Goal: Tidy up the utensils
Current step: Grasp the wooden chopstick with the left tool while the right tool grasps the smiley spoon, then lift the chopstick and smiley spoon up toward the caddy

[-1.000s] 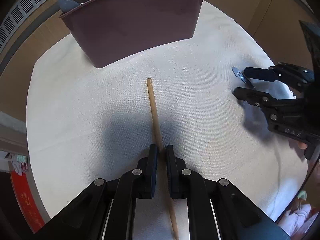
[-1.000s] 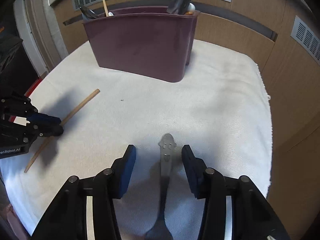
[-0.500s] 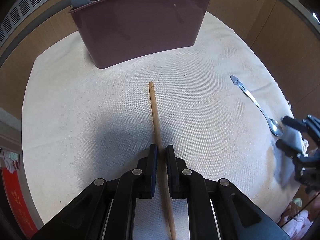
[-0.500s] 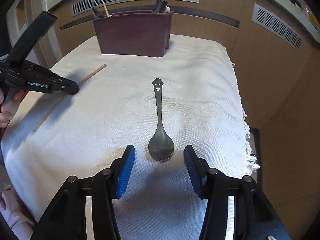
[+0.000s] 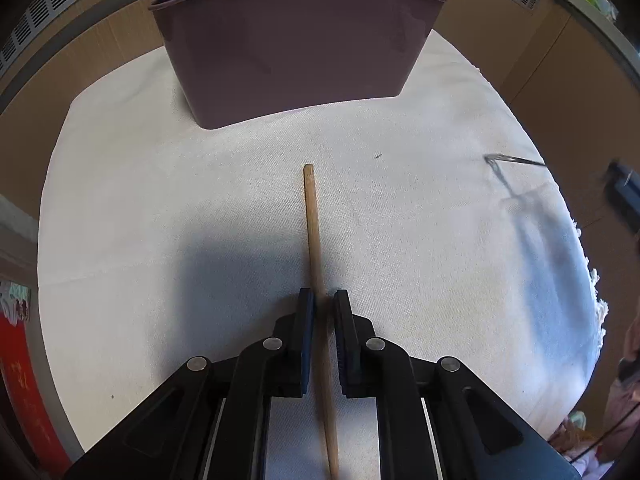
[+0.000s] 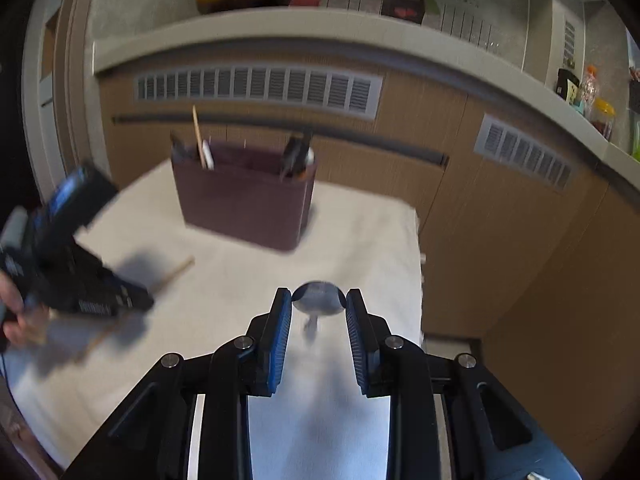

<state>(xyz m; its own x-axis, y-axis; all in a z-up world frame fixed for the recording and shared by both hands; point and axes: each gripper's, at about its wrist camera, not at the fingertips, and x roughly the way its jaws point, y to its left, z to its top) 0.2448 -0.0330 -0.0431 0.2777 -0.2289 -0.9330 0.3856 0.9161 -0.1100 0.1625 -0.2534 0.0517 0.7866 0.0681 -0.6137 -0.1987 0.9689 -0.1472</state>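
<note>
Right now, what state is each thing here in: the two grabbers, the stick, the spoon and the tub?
Left gripper: shut on the wooden stick.
Wooden stick: clamped, its far end over the cloth.
Right gripper: jaws just closed in, pressing on the spoon's bowl.
Spoon: gripped by its bowl, lifted off the cloth.
Utensil holder: upright, utensils standing in it.
Cloth: spread flat.

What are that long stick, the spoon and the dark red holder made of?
Stick: looks like bare wood or bamboo, pale tan and matte. Spoon: apparently polished metal, its bowl mirror-bright. Holder: probably moulded plastic, with smooth maroon walls and a faint sheen.
</note>
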